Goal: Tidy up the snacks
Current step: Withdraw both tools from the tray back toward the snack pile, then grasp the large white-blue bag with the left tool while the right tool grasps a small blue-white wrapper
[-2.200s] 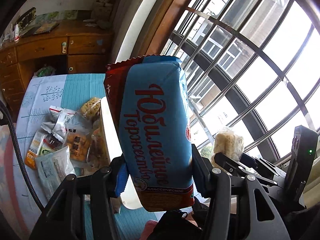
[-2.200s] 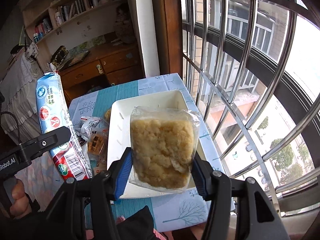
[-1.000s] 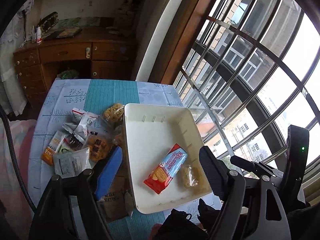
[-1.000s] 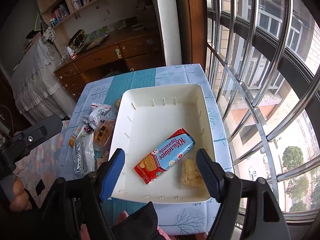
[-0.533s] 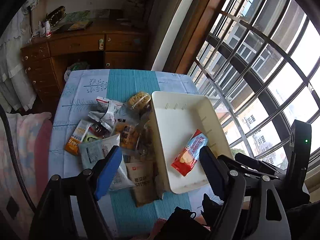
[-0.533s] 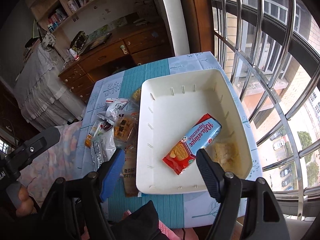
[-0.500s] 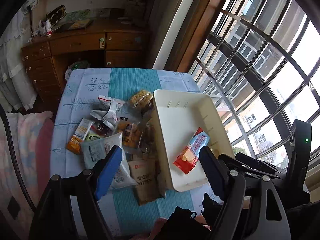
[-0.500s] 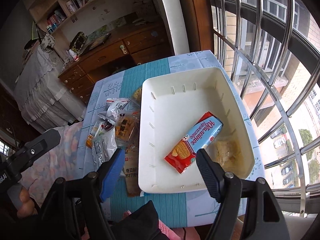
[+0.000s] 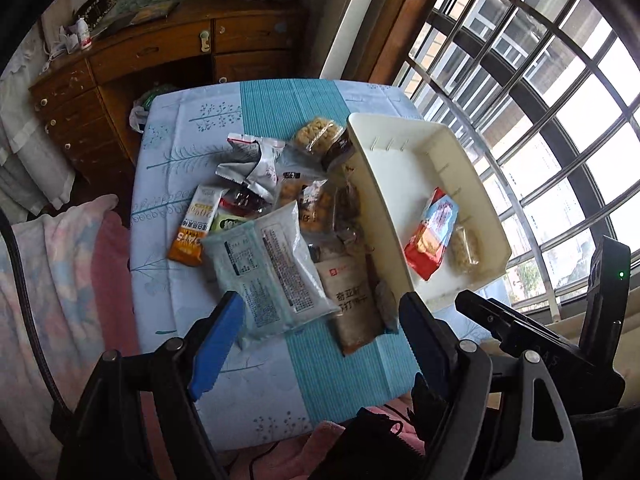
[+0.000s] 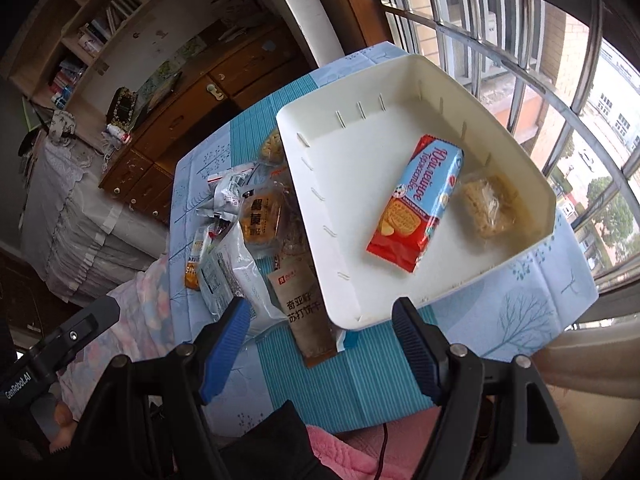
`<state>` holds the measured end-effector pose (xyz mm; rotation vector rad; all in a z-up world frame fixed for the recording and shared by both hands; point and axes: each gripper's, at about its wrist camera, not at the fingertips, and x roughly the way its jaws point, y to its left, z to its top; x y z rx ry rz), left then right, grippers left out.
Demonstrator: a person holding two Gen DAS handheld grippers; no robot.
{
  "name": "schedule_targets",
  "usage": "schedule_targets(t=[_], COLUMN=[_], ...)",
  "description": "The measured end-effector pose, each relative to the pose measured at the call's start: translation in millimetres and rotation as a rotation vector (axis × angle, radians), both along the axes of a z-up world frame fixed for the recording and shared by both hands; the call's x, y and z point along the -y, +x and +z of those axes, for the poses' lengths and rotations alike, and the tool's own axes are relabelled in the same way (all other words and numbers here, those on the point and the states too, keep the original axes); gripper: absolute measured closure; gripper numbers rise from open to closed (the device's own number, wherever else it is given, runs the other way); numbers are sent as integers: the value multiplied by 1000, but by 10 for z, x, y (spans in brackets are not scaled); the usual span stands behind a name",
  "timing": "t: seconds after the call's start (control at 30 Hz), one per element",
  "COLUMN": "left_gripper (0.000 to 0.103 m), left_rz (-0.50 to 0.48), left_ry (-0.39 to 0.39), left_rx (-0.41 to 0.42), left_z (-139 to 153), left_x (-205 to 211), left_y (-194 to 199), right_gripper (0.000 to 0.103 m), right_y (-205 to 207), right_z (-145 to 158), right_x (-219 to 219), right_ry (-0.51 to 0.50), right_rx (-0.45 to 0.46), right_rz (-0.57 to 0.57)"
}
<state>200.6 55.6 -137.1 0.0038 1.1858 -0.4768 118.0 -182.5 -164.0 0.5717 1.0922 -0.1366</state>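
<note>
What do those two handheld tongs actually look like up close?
Both tongs, left and right, are black plastic frames with silver bolts and ribbed blue pads. The left one's side reads GenRobot.AI in white; a black cable runs beside it.

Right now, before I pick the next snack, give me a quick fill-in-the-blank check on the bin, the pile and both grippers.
1. The white bin holds ____ snacks.
2. The blue and red biscuit pack lies beside a clear-wrapped ____ cake.
3. Both the left gripper and the right gripper are ____ and hold nothing.
4. The loose snack pile lies on the ____ tablecloth.

Missing words: two; rice; open; blue
</note>
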Motion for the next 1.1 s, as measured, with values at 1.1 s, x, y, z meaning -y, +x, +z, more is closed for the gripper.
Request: schedule_targets(t=[1.1], left_gripper=[24], left_rz=[169], left_ry=[330], left_rx=[-567], left_z=[-1656], left_x=[546], left_y=[1222], right_gripper=[29], right_y=[-104], right_z=[-1112], right_x=[-578], right_ry=[-201], right_rx=[41], right_rz=[-59])
